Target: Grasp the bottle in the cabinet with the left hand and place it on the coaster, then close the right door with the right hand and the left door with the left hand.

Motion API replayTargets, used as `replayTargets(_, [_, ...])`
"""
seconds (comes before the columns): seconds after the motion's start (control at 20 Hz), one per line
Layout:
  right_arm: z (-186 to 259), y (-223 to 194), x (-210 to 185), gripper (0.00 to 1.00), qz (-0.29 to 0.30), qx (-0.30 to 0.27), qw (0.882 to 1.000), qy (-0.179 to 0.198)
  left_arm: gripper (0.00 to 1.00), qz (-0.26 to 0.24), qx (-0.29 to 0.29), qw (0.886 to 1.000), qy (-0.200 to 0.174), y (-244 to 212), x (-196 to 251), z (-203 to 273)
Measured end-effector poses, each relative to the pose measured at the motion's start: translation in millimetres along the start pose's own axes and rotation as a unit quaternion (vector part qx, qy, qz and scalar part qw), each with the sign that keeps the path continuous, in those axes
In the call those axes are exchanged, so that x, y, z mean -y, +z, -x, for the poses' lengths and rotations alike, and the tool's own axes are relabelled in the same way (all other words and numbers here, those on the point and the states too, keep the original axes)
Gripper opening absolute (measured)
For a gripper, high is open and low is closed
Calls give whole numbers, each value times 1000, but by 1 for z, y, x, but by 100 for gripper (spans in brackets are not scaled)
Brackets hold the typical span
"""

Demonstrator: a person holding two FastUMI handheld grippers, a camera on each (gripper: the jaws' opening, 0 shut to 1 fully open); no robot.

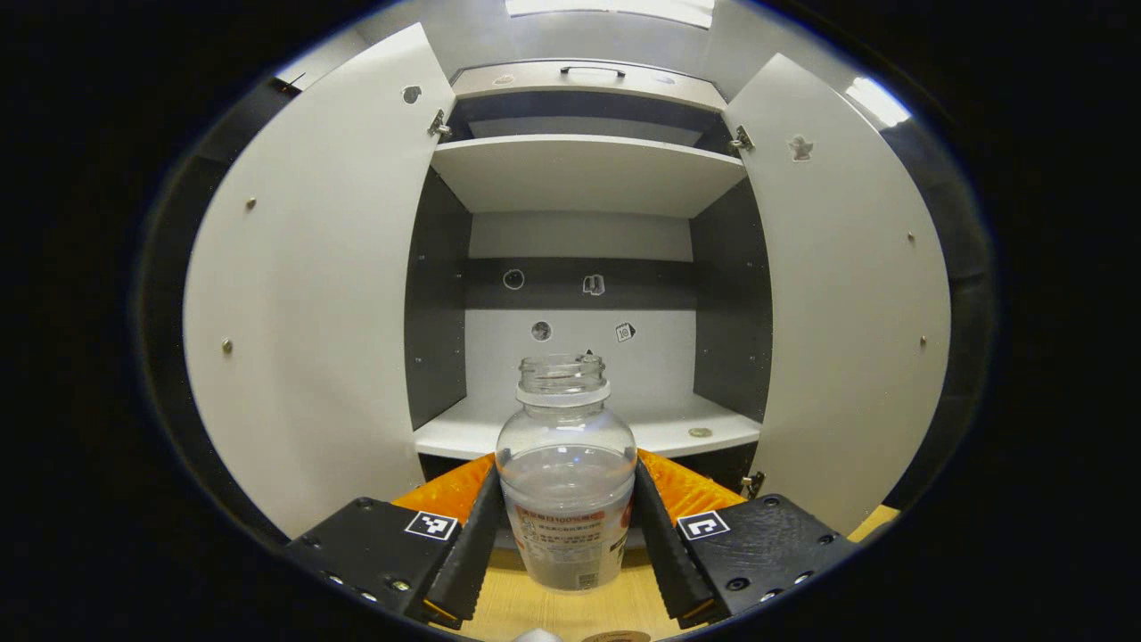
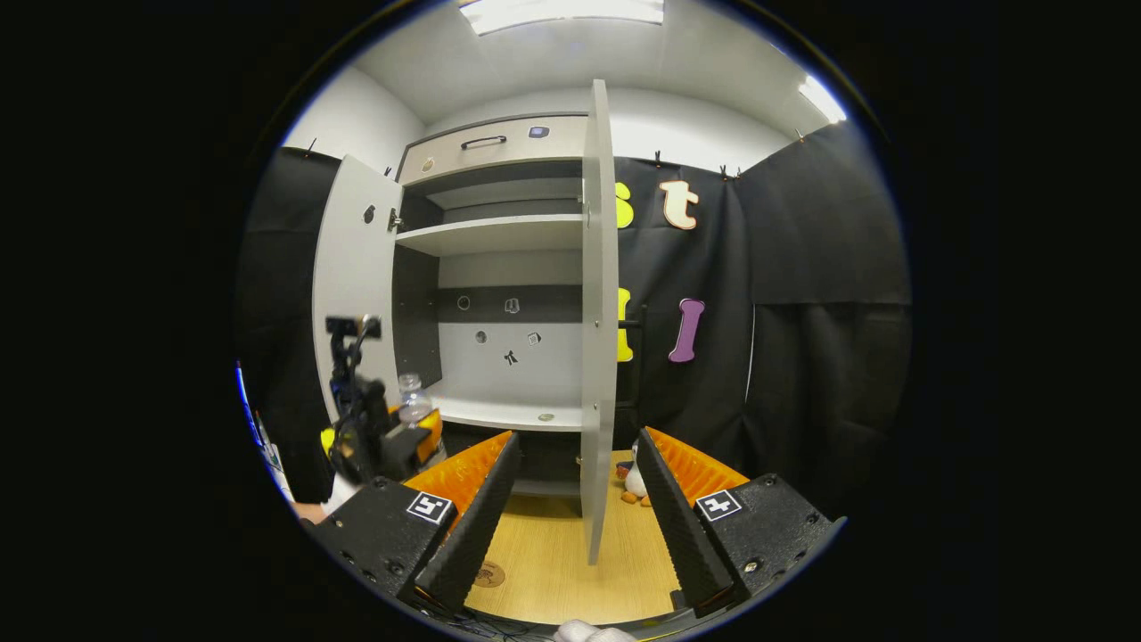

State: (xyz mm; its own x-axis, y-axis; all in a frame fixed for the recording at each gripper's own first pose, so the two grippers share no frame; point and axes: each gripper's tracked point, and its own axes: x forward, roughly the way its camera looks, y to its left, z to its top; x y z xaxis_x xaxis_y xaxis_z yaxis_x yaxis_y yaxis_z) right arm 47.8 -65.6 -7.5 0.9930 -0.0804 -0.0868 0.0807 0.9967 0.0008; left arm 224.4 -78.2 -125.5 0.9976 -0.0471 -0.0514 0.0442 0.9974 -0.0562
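Left gripper (image 1: 568,526) clamps bottle (image 1: 566,481) between its fingers.

You are working in a staged recording booth, not a real home: black cloth (image 2: 802,312) hangs clipped along the walls, a lone grey cabinet (image 2: 499,241) with bare shelves stands on a pale wooden bench (image 2: 553,553), and flat light panels (image 2: 562,11) glow overhead.

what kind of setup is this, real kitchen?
Likely a staged recording booth, not a real kitchen: black cloth wall, a grey two-door cabinet standing open on a light wooden tabletop, ceiling strip lights.
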Motion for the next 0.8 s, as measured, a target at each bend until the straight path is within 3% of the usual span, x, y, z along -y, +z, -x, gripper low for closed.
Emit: replayTargets(0.8, [-20,-25,3,82,28,-58,998,14,75,47,-34,997,-45,-152,48,51])
